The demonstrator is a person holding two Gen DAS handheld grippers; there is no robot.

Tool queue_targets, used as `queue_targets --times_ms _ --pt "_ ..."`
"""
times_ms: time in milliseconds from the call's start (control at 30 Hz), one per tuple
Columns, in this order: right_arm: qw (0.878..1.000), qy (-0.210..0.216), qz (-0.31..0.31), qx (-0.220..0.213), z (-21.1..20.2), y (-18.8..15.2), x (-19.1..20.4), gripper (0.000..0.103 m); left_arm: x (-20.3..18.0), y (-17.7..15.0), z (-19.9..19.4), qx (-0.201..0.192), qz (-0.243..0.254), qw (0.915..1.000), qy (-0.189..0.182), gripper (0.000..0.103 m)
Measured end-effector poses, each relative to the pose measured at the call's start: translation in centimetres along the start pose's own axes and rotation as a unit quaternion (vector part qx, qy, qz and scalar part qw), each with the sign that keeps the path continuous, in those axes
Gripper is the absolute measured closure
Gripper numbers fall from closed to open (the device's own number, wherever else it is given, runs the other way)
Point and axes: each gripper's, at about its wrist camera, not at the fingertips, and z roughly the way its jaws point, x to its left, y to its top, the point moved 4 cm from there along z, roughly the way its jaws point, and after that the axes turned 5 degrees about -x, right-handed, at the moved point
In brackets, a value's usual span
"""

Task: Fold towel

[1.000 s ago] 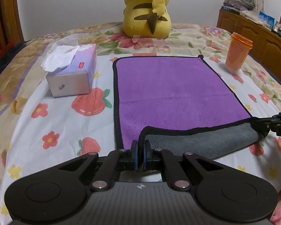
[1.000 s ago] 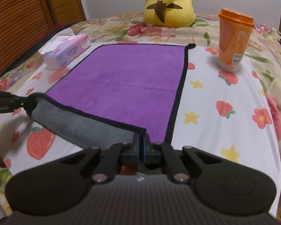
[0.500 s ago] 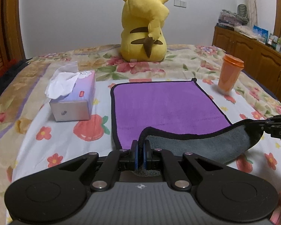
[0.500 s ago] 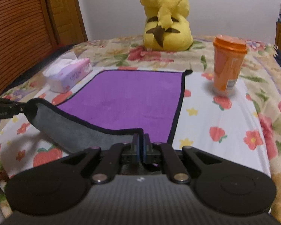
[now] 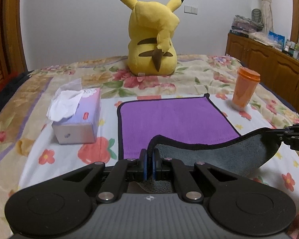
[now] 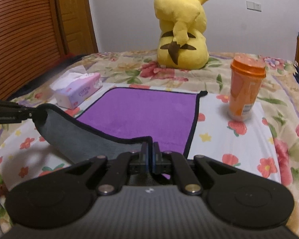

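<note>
A purple towel (image 5: 175, 117) with black trim and a grey underside lies on the flowered bedspread; it also shows in the right wrist view (image 6: 149, 113). My left gripper (image 5: 149, 155) is shut on the towel's near left corner. My right gripper (image 6: 149, 149) is shut on the near right corner. Both corners are lifted, so the near edge hangs between them with the grey underside (image 5: 225, 155) showing. The right gripper also shows at the right edge of the left wrist view (image 5: 289, 137), and the left gripper at the left edge of the right wrist view (image 6: 16, 111).
A tissue box (image 5: 77, 117) stands left of the towel. An orange lidded cup (image 5: 244, 89) stands at its far right. A yellow plush toy (image 5: 153, 37) sits behind the towel. Wooden cabinets (image 5: 269, 59) line the right wall, a wooden slatted door (image 6: 26, 29) the left.
Both grippers have risen with the towel's near corners. The near edge has lifted higher off the bed and more grey underside shows.
</note>
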Motion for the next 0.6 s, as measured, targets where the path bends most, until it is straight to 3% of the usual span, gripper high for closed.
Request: queue_targets --times_ms 600 --pt "1.0 0.0 -0.014 -0.024 0.8 1.4 -0.7 0.099 0.2 1.9 0.7 -0.018 0.014 0.9997 0.006 0.095"
